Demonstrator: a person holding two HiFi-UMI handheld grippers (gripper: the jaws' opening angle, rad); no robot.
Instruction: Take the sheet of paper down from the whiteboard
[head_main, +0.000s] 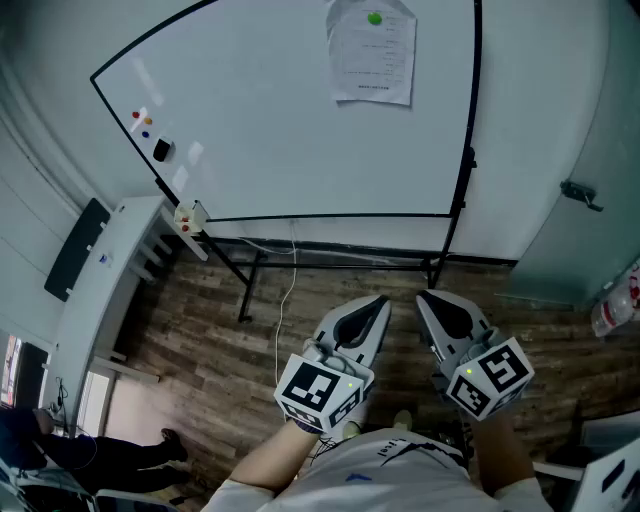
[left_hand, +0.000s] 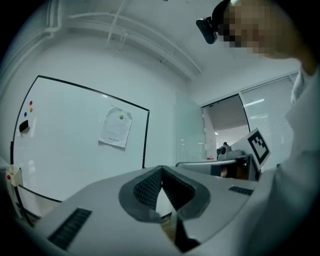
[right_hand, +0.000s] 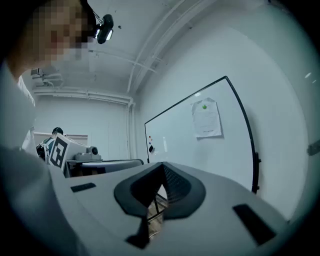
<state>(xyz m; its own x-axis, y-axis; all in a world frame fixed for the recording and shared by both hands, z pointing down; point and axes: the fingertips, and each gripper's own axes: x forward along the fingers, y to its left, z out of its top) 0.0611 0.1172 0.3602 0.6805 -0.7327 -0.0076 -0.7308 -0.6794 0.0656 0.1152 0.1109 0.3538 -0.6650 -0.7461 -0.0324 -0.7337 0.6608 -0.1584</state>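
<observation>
I hold left tongs (head_main: 378, 302) and right tongs (head_main: 427, 298) level, both closed on nothing, well apart from the whiteboard (head_main: 270, 130). The sheet of paper (head_main: 371, 55) hangs there under a green magnet (head_main: 375, 17).

Sheet of paper (head_main: 372, 52) on whiteboard (head_main: 260, 130): several lines of print, too small to read.
Left marker cube (head_main: 320, 392), right marker cube (head_main: 492, 378): black-and-white square code patterns, no letters or digits.
No brand, label, number or sign is legible elsewhere.
</observation>
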